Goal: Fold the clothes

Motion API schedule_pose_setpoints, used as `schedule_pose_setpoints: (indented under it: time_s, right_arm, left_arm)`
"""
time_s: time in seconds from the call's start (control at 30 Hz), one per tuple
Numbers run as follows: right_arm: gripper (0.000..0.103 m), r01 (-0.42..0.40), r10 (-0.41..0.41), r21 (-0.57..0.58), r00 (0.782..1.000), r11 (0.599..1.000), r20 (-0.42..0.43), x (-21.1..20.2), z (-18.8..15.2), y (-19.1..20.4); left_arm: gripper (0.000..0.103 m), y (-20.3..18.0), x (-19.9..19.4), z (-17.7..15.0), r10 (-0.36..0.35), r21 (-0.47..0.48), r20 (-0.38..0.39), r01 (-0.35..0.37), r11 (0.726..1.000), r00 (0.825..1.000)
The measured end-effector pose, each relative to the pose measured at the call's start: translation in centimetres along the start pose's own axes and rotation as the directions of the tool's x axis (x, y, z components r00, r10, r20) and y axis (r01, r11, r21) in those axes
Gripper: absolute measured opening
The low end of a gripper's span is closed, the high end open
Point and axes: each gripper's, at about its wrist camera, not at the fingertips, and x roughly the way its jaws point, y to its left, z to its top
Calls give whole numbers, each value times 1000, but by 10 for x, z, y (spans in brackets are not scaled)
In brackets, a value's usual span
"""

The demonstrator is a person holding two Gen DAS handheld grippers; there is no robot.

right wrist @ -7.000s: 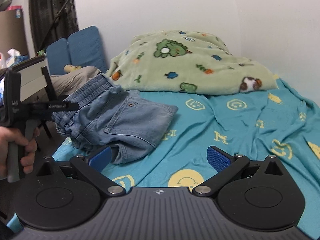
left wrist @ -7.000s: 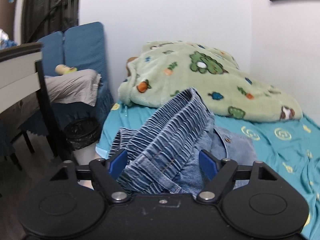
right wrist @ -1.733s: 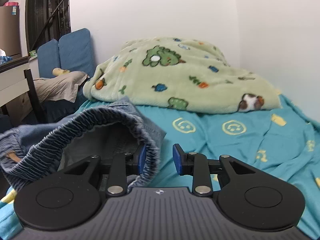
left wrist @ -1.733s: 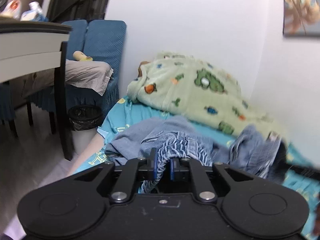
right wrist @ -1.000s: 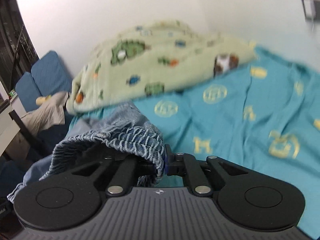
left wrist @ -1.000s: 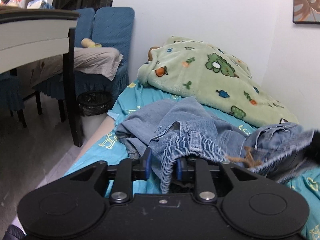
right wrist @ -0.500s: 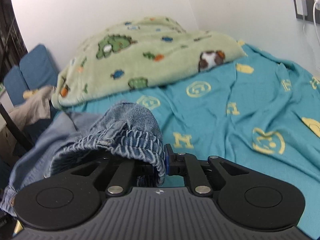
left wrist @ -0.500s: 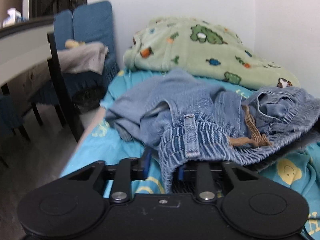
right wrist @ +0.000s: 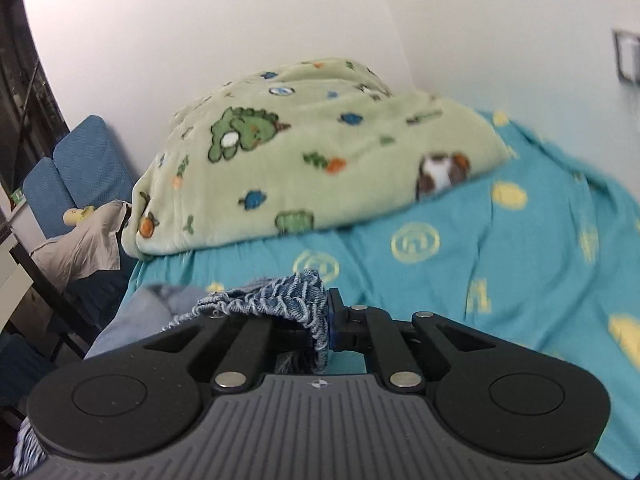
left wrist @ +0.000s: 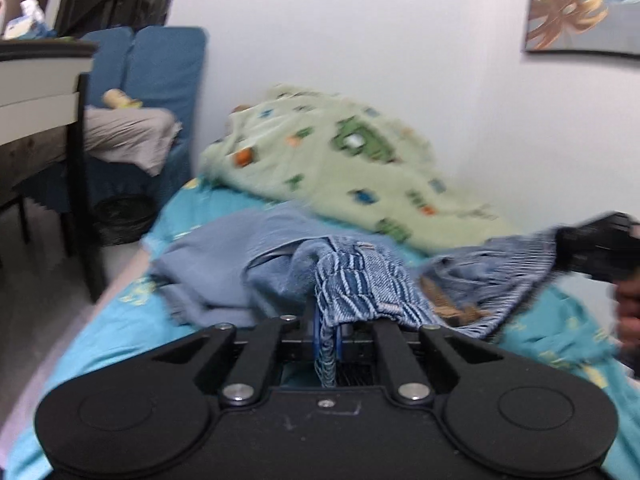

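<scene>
A pair of light blue denim jeans point(left wrist: 240, 256) lies bunched on the teal bed sheet point(left wrist: 120, 332). My left gripper point(left wrist: 327, 332) is shut on the ribbed elastic waistband point(left wrist: 360, 284) at its left end. My right gripper point(right wrist: 325, 330) is shut on the waistband's other end point(right wrist: 292, 296) and shows at the right edge of the left wrist view point(left wrist: 592, 244), so the waistband stretches between the two. The jeans' legs trail away to the left behind the waistband.
A green fleece blanket point(left wrist: 344, 160) with cartoon prints is piled at the head of the bed against the wall. A dark table point(left wrist: 44, 80), blue chairs point(left wrist: 160, 80) with a grey cloth and a black bin point(left wrist: 120, 216) stand left of the bed.
Both grippers have lifted and pulled the waistband apart sideways. The right gripper has swung further right, and the jeans now hang stretched between them instead of sagging on the sheet.
</scene>
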Motion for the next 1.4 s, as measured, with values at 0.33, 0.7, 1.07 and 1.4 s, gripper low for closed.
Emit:
schedule_pose_setpoints:
  time_s: [0.33, 0.7, 1.07, 1.4]
  right_arm:
    - [6, 75, -69, -100, 995, 992, 66, 52, 100, -89]
    - [7, 120, -127, -186, 992, 975, -25, 161, 71, -183]
    - [45, 118, -119, -52, 992, 992, -29, 132, 51, -220]
    - [48, 114, -114, -9, 993, 993, -2, 27, 46, -191]
  left_arm:
    - [8, -145, 82, -35, -157, 41, -39, 159, 986, 987]
    - [11, -244, 170, -88, -213, 72, -135, 224, 972, 968]
    - [38, -249, 163, -86, -221, 142, -180, 247, 959, 959]
    - [49, -225, 92, -50, -217, 168, -136, 238, 957, 967]
